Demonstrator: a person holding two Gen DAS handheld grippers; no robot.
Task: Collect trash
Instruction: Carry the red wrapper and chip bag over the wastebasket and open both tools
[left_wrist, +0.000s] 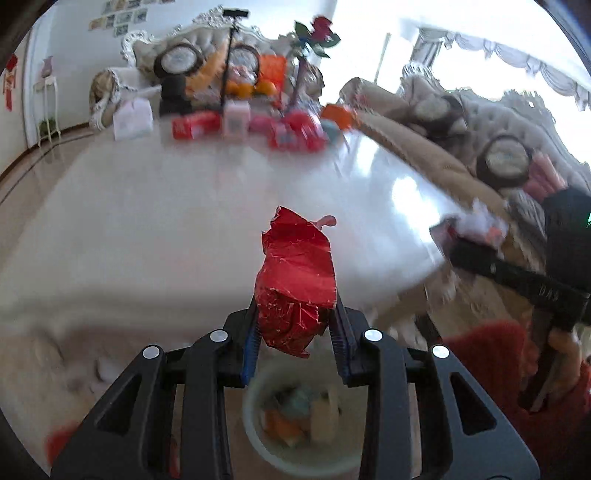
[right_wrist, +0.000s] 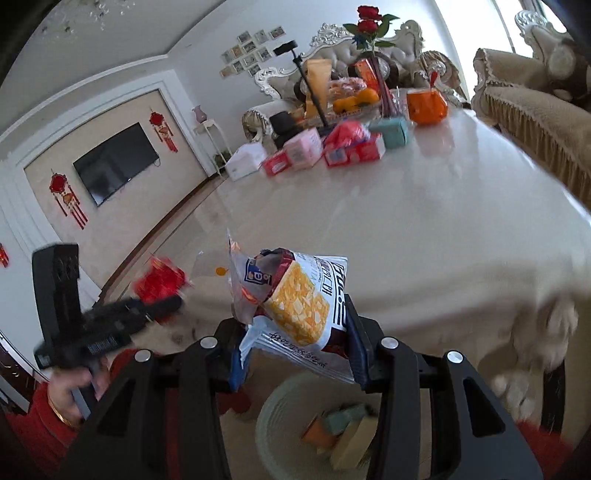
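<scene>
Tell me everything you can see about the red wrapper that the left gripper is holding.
The red wrapper is a crumpled piece of shiny, foil-like material, creased all over, with whitish scuffs along its folds. The left gripper is shut on its lower part, fingers pressing both sides, so it stands roughly upright with a torn, jagged top edge. It hangs in the air in front of the white table, directly above the pale trash bin, touching nothing but the gripper. The right wrist view shows it only as a red blur.

The left black two-finger gripper (left_wrist: 295, 325) is clamped on a crumpled red foil wrapper (left_wrist: 297, 280), held upright. The right black two-finger gripper (right_wrist: 295, 347) is closed on a yellow-and-white printed snack bag (right_wrist: 299, 299). The left hand (right_wrist: 68, 391) is wrapped around its handle.
</scene>
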